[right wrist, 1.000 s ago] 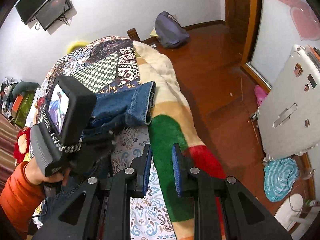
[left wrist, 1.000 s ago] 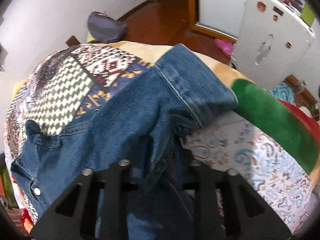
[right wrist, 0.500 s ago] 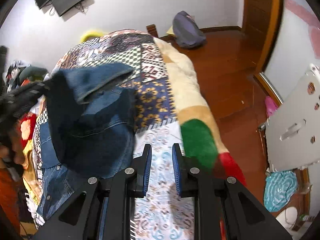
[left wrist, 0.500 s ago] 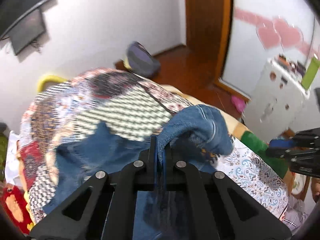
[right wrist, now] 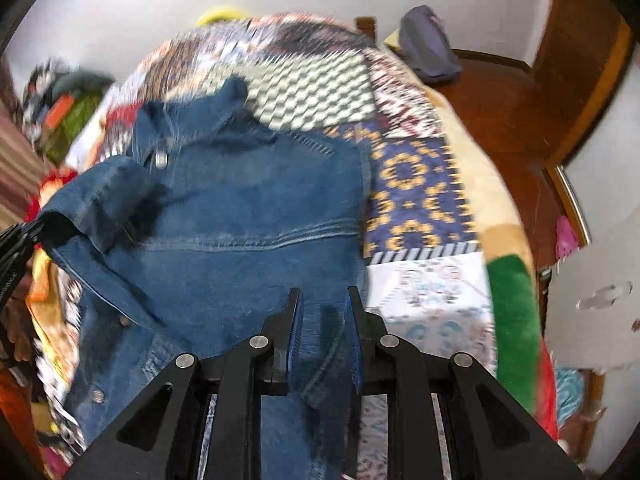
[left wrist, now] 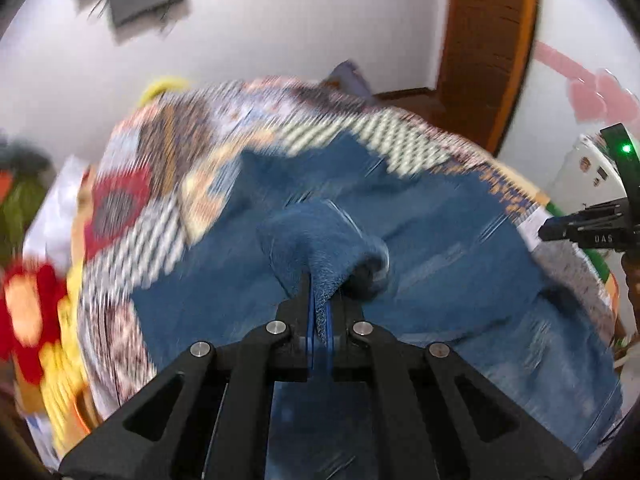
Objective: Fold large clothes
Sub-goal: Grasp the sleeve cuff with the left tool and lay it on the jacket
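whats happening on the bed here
A person with a two-finger gripper in each hand is folding a denim jacket spread on a patchwork quilt on a bed. The left gripper is shut on the jacket's sleeve cuff, holding it raised over the body of the jacket. The right gripper hangs above the jacket's lower edge, its jaws a little apart and gripping nothing. The fold is only partly made.

A denim jacket [right wrist: 248, 216] lies spread on the patchwork-covered bed [right wrist: 416, 184].
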A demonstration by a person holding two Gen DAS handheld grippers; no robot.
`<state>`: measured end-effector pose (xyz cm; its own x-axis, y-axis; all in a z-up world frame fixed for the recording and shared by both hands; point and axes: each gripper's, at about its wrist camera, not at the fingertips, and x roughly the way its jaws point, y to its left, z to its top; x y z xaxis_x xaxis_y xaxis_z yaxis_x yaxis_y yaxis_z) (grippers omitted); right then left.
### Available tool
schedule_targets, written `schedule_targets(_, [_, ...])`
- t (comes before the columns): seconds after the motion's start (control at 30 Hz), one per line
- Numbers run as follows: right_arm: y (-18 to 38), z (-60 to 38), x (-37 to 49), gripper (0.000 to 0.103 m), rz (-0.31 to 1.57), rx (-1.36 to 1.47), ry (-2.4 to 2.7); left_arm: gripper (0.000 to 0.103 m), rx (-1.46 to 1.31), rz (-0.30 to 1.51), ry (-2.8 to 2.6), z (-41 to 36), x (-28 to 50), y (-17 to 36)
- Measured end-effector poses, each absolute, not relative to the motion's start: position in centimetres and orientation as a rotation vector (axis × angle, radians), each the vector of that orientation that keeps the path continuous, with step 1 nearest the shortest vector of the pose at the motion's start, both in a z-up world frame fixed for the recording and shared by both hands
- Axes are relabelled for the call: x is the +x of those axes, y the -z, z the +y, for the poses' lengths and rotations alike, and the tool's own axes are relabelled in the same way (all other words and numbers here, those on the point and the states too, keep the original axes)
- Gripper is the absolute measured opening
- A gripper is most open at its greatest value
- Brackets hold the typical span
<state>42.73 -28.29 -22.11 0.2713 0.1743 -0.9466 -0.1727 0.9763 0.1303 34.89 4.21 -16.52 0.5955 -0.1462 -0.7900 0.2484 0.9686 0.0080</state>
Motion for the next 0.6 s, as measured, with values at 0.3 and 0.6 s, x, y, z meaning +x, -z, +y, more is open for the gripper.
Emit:
schedule_targets(0.3, [27.6, -25.8, 43.9, 0.017, 1.335, -0.241, -0.122, 0.010, 0.012, 1.072, 0.202, 8.0, 30.9, 24.2])
schedule_targets(0.6, [27.9, -28.4, 43.0, 0.085, 1.270, -0.316, -0.042, 0.040, -0.100, 1.085, 0.125, 10.3, 29.3, 26.3])
